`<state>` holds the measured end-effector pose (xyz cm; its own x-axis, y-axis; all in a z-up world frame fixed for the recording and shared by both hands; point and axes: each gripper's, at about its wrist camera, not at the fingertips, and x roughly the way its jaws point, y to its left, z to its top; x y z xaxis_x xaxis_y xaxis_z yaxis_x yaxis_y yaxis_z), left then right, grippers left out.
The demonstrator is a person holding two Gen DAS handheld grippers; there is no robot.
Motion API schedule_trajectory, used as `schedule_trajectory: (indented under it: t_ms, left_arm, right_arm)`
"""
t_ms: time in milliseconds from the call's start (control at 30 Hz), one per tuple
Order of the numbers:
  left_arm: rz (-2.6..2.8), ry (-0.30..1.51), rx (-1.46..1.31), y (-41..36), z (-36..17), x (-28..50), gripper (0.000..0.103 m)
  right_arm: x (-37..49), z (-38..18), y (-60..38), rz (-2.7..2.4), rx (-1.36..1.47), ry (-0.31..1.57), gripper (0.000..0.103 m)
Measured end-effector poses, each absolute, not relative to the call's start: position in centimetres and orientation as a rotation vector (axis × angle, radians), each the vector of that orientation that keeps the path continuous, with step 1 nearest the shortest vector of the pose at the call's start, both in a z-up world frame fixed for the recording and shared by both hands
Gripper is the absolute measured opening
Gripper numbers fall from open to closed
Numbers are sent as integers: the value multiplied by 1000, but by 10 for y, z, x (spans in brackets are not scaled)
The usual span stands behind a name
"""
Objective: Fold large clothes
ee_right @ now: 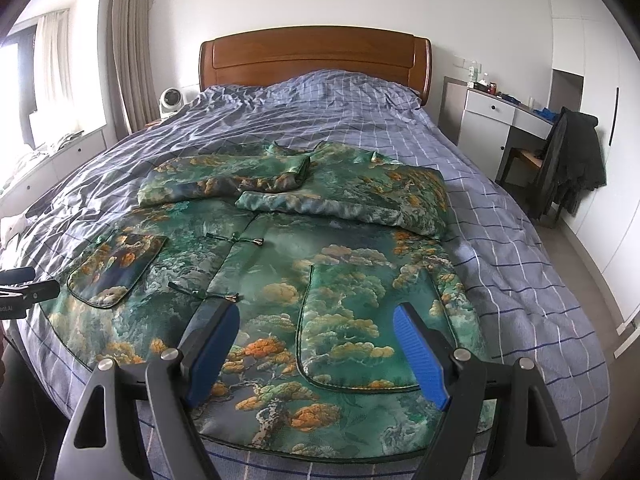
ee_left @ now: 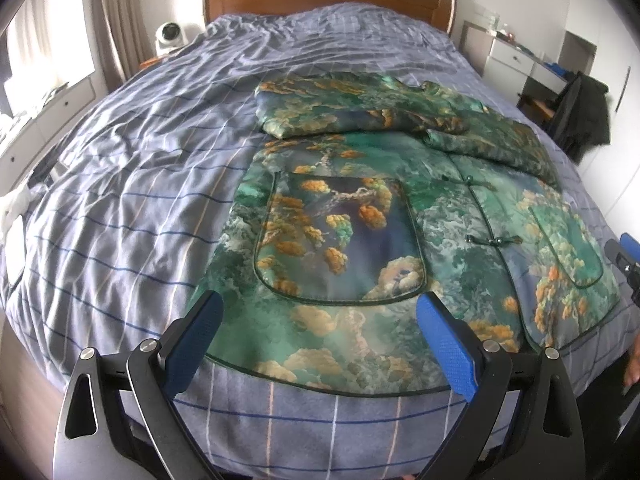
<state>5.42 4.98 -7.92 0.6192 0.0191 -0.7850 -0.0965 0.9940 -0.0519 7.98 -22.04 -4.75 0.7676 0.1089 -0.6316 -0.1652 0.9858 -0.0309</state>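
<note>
The left hand-held gripper (ee_left: 320,344) hovered with its blue pads spread wide and grasping nothing, just above the near hem of a jacket (ee_left: 360,240). The right hand-held gripper (ee_right: 316,352) was likewise released, poised over the hem beside a patch pocket (ee_right: 356,328). The jacket, in a glossy green and orange print, lay face up on the bed (ee_right: 500,240), fastened down the front, both sleeves (ee_right: 224,178) already folded across the chest.

The fabric looked slippery, so a shallow pinch could lose the hem partway through the fold. Biting too deep might catch the checked cover underneath and drag it along. Lifting one side ahead of the other would likely skew the fold and spill the sleeves loose.
</note>
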Motion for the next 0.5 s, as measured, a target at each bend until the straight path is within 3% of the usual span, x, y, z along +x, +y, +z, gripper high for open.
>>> schedule_trajectory:
  t_ms: [500]
  left_arm:
    - [73,904,-92,52,-79,54,98]
  right_arm:
    - [82,-48,-221,131,-85,681,81]
